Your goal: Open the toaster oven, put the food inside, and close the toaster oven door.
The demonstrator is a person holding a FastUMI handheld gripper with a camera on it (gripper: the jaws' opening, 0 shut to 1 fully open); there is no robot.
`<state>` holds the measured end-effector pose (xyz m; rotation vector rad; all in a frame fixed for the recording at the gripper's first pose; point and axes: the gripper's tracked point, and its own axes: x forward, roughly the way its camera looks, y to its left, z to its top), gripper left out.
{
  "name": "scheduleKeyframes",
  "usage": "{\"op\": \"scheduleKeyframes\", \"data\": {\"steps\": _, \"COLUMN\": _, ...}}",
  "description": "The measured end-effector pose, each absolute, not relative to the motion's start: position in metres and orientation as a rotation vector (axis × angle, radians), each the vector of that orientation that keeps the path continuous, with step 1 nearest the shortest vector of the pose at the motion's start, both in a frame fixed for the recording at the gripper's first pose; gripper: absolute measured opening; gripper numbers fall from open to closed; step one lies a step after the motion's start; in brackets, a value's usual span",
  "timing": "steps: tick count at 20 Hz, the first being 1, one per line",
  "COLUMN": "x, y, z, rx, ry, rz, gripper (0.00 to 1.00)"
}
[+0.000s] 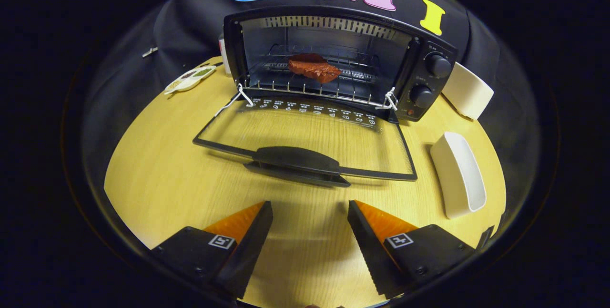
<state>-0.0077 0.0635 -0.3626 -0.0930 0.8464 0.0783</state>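
Red food [313, 68] inside oven [333, 60] (tool [310, 217] open)

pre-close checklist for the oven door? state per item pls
1. Food inside: ok, the meat lies on the rack inside the toaster oven.
2. Door still to close: not ok, it lies folded down flat.
3. Gripper free: ok, open, nothing between its fingers.
4. Handle reachable: ok, just ahead of the fingers, bare table between.
5. Door's swing path: ok, the white dishes sit off to the side.
6. Rack pushed fully in: cannot tell.
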Motion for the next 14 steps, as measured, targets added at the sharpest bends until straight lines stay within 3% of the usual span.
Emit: {"op": "scheduleKeyframes", "data": {"steps": 14, "x": 0.005, "y": 0.074, "z": -0.336, "rx": 0.043, "ry": 0.811, "rz": 0.088, "gripper": 0.97}}
